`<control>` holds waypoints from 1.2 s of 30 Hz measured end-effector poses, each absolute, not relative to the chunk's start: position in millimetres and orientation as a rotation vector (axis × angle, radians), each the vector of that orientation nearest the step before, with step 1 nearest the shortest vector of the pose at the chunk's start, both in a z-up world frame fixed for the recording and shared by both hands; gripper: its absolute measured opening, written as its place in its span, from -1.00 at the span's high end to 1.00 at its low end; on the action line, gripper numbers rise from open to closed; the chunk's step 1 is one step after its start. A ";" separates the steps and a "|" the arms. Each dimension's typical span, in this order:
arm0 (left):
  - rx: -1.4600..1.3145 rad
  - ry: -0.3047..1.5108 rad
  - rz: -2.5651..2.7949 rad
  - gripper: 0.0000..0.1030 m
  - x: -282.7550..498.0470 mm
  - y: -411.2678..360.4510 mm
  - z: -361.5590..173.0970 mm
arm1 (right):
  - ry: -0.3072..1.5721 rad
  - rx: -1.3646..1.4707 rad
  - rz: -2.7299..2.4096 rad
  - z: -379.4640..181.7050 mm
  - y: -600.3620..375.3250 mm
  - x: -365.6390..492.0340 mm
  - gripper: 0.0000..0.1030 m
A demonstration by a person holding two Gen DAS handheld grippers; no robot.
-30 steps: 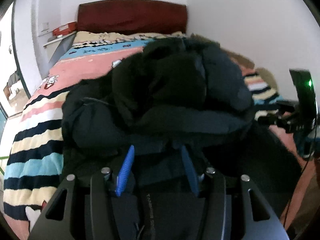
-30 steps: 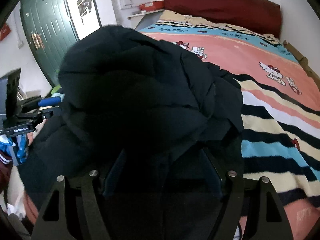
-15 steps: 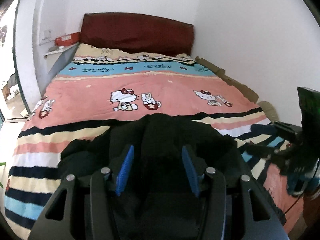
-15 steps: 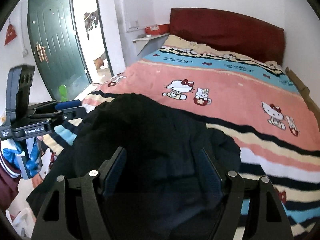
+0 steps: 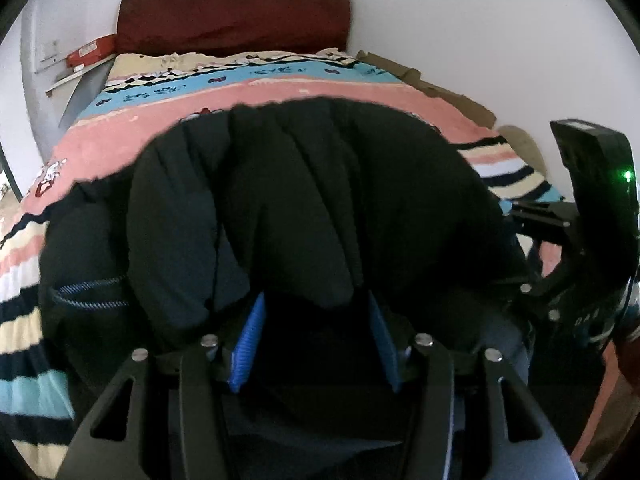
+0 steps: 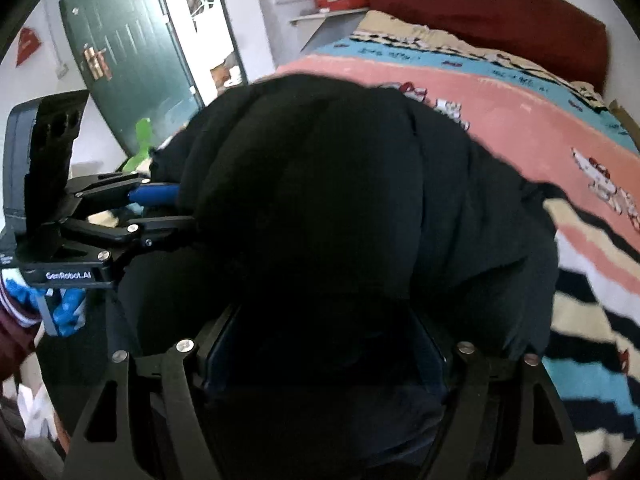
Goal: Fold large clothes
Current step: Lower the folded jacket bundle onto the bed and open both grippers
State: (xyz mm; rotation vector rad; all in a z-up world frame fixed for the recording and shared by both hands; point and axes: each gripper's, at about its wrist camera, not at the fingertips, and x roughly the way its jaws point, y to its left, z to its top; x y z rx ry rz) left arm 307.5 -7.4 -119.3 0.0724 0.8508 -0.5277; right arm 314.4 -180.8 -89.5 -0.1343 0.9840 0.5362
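A large dark padded jacket hangs bunched over the striped cartoon bedspread and fills the middle of both views. My left gripper is shut on the jacket, thick folds pressed between its blue pads. In the right wrist view the jacket bulges above my right gripper, which is shut on a wide wad of it, the pad tips buried in cloth. The left gripper reaches into the jacket from the left side there. At the right edge of the left wrist view, the right gripper meets the cloth.
The bed runs back to a dark red headboard. A shelf with a red box hangs at the back left. A green door stands open on the left. Cardboard lines the right wall.
Half a second ago the jacket sat low with most of the bedspread showing. Now it bulges high and close to both cameras again. Both grippers kept their hold.
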 end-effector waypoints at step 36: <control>0.155 0.881 -0.383 -0.01 307.3 -36.9 -165.3 | 1.049 -0.135 0.385 -132.7 -186.6 312.4 -0.52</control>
